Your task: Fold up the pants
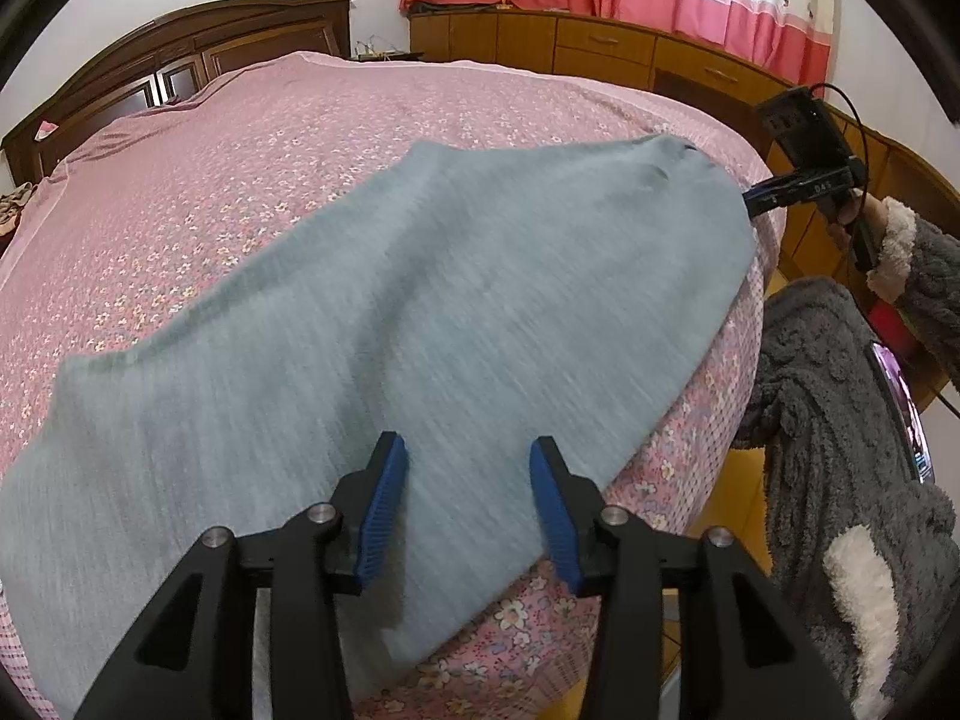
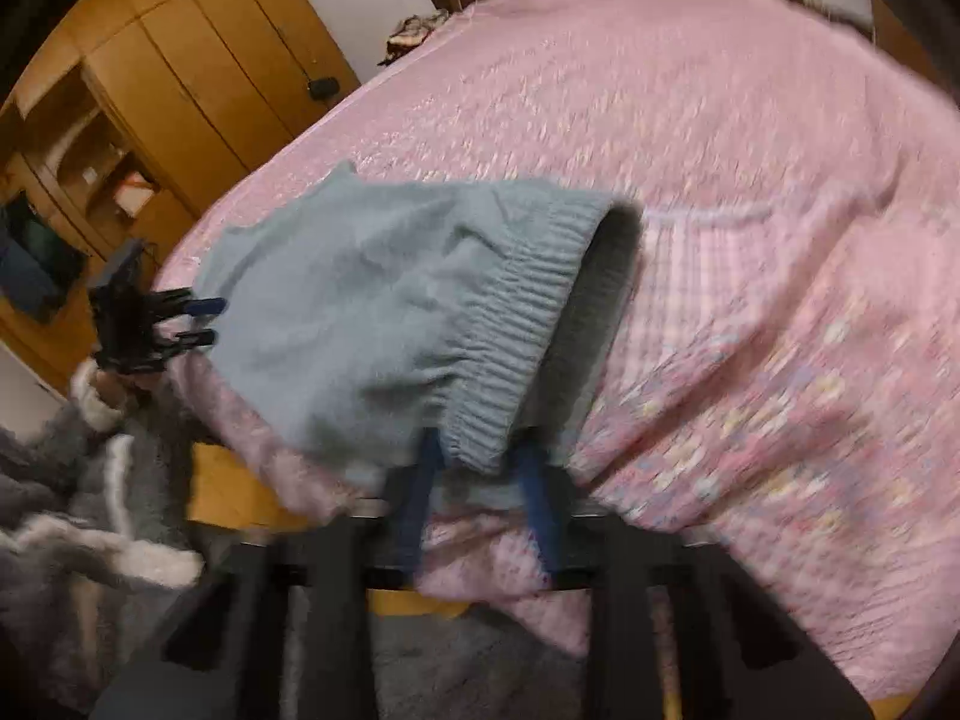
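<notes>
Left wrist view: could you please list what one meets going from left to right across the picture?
Dark wooden headboard → grey pants → right gripper → person's fluffy grey robe.

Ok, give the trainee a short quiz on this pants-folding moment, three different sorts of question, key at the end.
1. True or false: the left hand-held gripper is clamped shut on the pants.
2. What do the pants lie on? A: wooden floor. B: pink flowered bedspread. C: chest of drawers.
3. Fill in: the right hand-held gripper is at the ribbed, elastic ______ of the pants.

Key: 1 false, its jaws stand apart over the fabric. 2 B. 3 waistband.
</notes>
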The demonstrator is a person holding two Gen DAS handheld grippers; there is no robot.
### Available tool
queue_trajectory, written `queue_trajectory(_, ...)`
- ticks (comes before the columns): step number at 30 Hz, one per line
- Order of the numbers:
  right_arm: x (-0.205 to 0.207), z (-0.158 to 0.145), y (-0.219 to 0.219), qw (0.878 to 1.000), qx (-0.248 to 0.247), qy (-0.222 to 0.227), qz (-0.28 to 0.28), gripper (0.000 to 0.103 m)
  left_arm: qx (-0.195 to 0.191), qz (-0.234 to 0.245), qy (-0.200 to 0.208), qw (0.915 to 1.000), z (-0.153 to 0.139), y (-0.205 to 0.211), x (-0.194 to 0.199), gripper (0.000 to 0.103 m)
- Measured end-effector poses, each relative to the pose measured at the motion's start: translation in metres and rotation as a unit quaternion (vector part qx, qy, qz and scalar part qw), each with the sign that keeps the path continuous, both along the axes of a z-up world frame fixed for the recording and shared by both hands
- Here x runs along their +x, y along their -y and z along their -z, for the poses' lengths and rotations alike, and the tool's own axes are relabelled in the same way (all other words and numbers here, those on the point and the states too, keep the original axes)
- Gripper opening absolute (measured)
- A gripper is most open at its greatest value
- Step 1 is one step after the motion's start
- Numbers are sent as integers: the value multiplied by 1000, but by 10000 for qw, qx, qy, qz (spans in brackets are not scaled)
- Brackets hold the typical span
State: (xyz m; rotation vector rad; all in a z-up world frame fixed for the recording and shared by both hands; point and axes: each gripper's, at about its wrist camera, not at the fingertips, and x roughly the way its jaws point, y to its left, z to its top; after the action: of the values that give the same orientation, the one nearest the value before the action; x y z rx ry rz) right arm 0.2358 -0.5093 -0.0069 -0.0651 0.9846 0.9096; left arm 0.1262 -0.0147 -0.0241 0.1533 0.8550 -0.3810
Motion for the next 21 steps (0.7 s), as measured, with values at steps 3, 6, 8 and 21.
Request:
queue_trajectory(3, -5, -13, -2, 9997, -65, 8, -246, 19, -1, 17, -5, 10000, 0, 0, 0, 46)
queue_trajectory(6, -3, -20, 5, 9982, -256, -249, -476, 19, 6, 45, 6, 10000, 1, 1, 0, 46)
queue_trajectory(8, 1, -16, 8, 9967, -465, -414, -517, 19, -14, 50, 18, 10000, 2, 0, 0, 46)
queue_trajectory(21, -13, -24, 0, 9846, -1724, 278, -106, 29, -35, 71, 101, 9999, 4, -4, -6, 48)
